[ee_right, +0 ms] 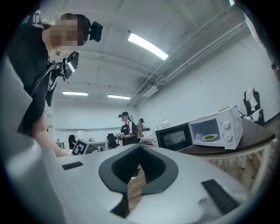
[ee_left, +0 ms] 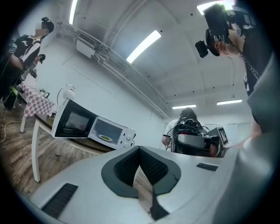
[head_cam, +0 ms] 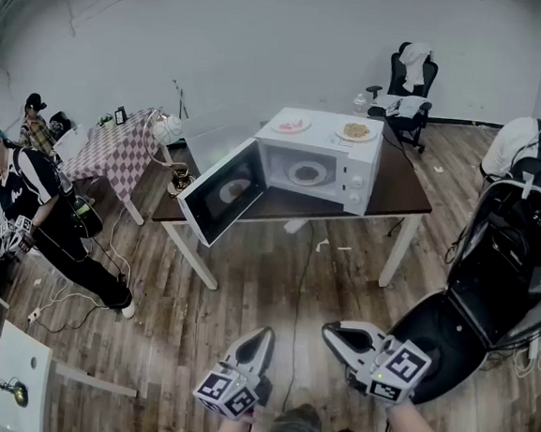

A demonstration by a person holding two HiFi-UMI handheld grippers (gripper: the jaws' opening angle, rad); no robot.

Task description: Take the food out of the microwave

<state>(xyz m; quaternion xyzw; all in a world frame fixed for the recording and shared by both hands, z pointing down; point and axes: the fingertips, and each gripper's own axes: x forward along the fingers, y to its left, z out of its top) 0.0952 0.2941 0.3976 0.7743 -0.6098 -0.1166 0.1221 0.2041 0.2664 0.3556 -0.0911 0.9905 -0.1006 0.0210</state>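
A white microwave (head_cam: 322,163) stands on a dark table (head_cam: 405,189) with its door (head_cam: 224,191) swung open to the left. Inside lies a plate of food (head_cam: 307,173). Both grippers hang low in front of me, well short of the table and apart from it. My left gripper (head_cam: 260,337) is shut and holds nothing; my right gripper (head_cam: 334,333) is shut and empty too. The left gripper view shows my left gripper (ee_left: 140,152) with the microwave (ee_left: 116,131) and plate (ee_left: 106,137) far beyond. Beyond my right gripper (ee_right: 140,148), the plate (ee_right: 210,137) sits in the microwave (ee_right: 227,124).
Two more plates of food (head_cam: 291,125) (head_cam: 356,130) rest on top of the microwave. A person with a backpack (head_cam: 518,241) stands close on the right. At the left are other people (head_cam: 27,199) and a checkered table (head_cam: 116,150). An office chair (head_cam: 409,81) stands behind.
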